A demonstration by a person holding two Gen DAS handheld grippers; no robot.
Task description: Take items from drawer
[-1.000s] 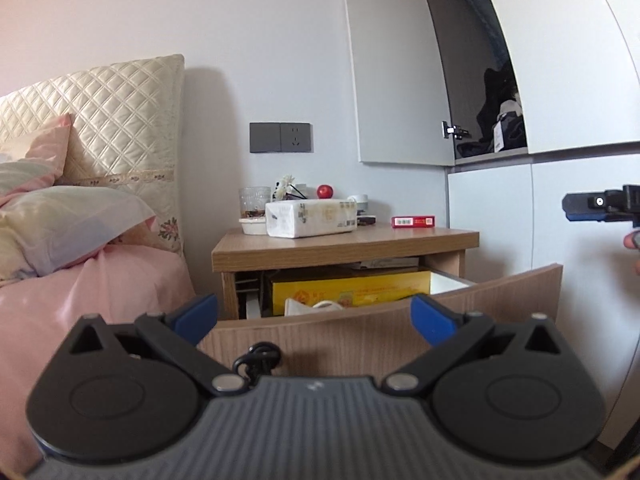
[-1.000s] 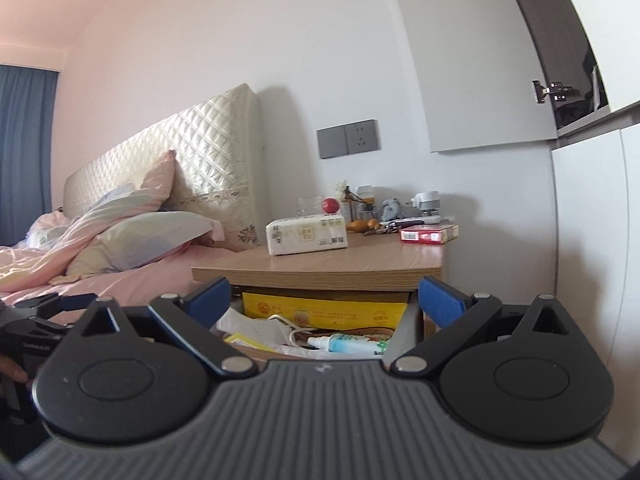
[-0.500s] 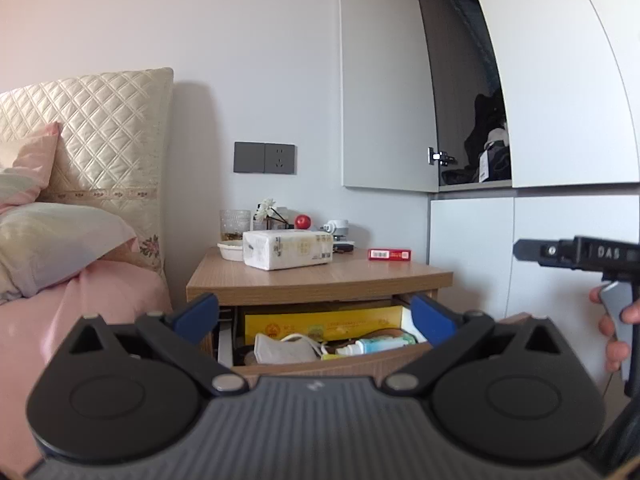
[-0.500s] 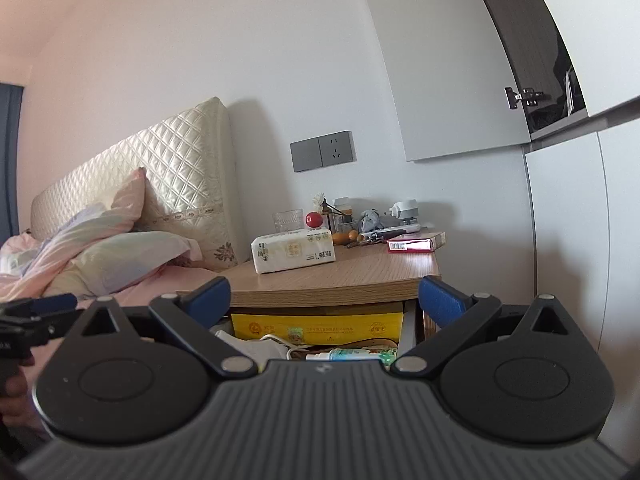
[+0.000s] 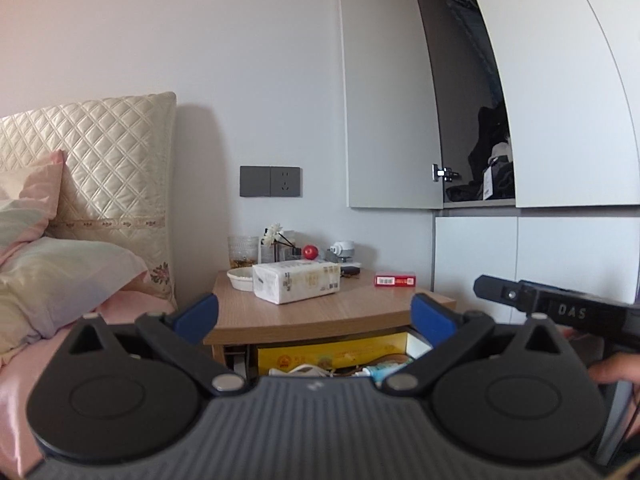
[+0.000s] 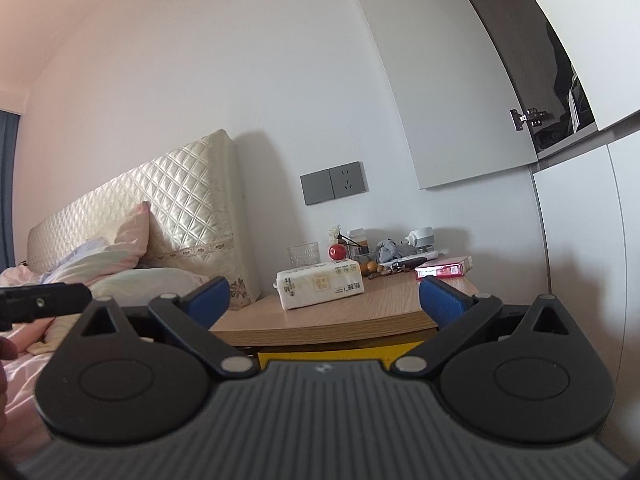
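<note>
Right gripper (image 6: 324, 300) jaws wide apart, empty, facing the nightstand (image 6: 340, 320). Tissue pack (image 6: 320, 283) mid-top, red box (image 6: 444, 267) at right rear edge. Yellow box (image 6: 340, 354) visible below the top.

Both hand-held grippers (image 5: 314, 316) (image 6: 324, 300) agape, empty.

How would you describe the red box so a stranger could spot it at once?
Find the nightstand beside the bed. On its top, right of the tissue pack, lies the red box: flat, near the right edge, the only red box there.
</note>
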